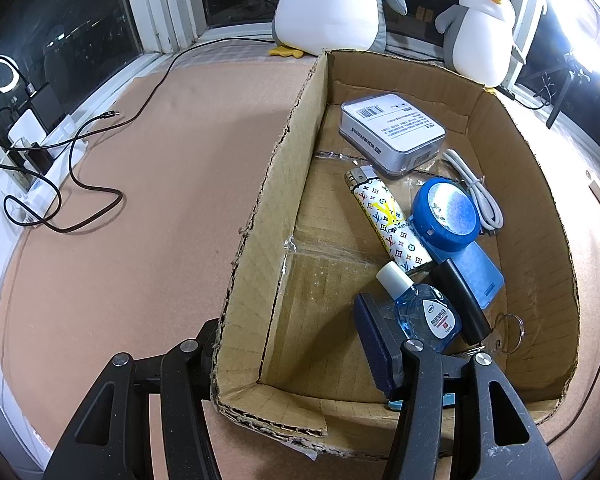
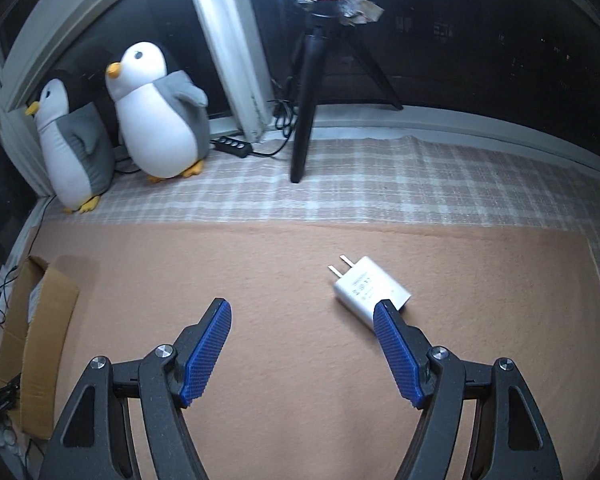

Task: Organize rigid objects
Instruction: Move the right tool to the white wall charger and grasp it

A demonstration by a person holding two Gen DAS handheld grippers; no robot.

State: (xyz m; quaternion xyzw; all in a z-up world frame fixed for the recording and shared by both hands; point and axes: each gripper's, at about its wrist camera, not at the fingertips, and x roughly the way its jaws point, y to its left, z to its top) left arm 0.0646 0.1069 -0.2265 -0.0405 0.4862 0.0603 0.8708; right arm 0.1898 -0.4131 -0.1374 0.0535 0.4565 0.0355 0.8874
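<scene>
An open cardboard box (image 1: 284,168) holds a grey labelled tin (image 1: 392,132), a patterned lighter (image 1: 384,220), a round blue lid (image 1: 446,216), a white cable (image 1: 476,192), a small blue bottle (image 1: 424,312), a black bar (image 1: 460,300) and a key ring (image 1: 510,330). My left gripper (image 1: 290,320) is open and straddles the box's left wall; its right finger (image 1: 374,344) is inside beside the bottle, and its left finger is hidden behind the cardboard. My right gripper (image 2: 302,306) is open over the tan mat. A white plug charger (image 2: 370,290) lies just past its right fingertip (image 2: 384,312).
Two plush penguins (image 2: 160,112) and a black tripod (image 2: 308,92) stand by the window on a checked cloth (image 2: 380,184). Black cables (image 1: 80,160) and a power strip (image 1: 32,148) lie left of the box. The box edge (image 2: 40,340) shows far left in the right wrist view.
</scene>
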